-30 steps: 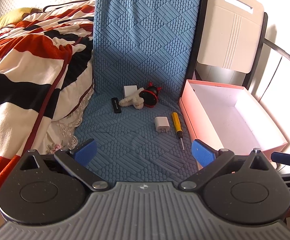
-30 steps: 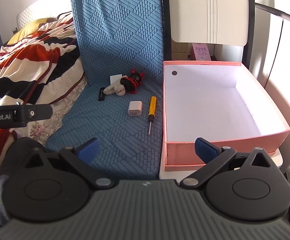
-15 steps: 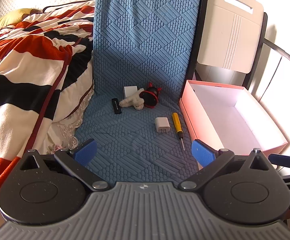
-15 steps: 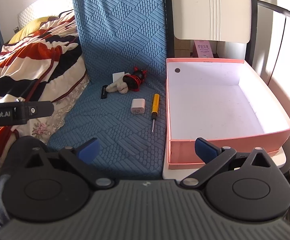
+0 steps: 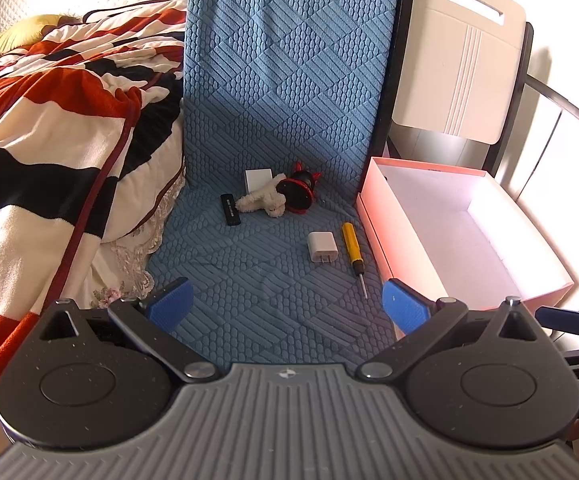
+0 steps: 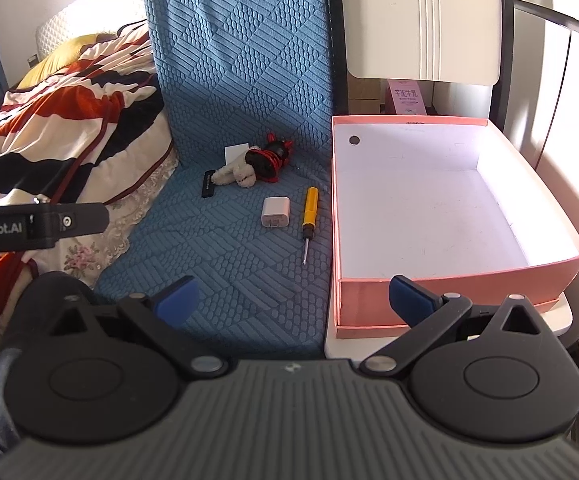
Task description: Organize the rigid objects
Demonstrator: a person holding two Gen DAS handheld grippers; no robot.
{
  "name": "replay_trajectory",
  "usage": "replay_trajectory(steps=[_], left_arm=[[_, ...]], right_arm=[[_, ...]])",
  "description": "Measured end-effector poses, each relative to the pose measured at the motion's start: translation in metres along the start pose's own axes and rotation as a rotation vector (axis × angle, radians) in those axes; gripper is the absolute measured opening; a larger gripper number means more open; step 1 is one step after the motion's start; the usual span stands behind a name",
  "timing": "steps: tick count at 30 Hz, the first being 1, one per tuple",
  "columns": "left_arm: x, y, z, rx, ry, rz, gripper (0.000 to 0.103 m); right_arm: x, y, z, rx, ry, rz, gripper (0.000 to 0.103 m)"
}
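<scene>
In the left wrist view, the left gripper (image 5: 287, 306) fills the lower part of the frame with its blue-tipped jaws spread wide and nothing between them. Above that gap, toward the centre of the frame, a white charger plug (image 5: 322, 247) lies flat on the blue quilted cover (image 5: 273, 92), and just to its right lies a yellow screwdriver (image 5: 353, 249) with its tip pointing down the frame. Higher up, a black USB stick (image 5: 230, 209) lies left of a cream plush toy (image 5: 260, 201), which touches a red and black toy (image 5: 298, 192); a small white box (image 5: 258, 180) stands behind them. The open pink box (image 5: 373, 216) sits at the right, empty inside, with the jaw's right tip overlapping its near corner.

In the right wrist view, the right gripper (image 6: 293, 296) is likewise wide apart and empty at the bottom of the frame. The charger plug (image 6: 276, 212) and screwdriver (image 6: 308, 220) lie above the gap, left of centre, well clear of the tips. The pink box (image 6: 449, 292) occupies the right half, its near wall just behind the right tip. A striped blanket (image 6: 61, 132) fills the left.
</scene>
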State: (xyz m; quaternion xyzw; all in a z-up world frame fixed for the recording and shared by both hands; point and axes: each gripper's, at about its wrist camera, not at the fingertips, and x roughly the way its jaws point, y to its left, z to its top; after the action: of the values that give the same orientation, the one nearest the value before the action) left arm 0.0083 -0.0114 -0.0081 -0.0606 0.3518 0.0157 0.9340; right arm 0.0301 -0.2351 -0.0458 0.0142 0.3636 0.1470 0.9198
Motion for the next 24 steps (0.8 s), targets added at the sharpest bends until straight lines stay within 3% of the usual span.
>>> replay_trajectory(steps=[24], left_arm=[[0.019,0.025,-0.005,-0.025,0.051,-0.009,0.102]], right_arm=[[0.017,0.014,-0.007,0.041,0.032,0.062,0.103]])
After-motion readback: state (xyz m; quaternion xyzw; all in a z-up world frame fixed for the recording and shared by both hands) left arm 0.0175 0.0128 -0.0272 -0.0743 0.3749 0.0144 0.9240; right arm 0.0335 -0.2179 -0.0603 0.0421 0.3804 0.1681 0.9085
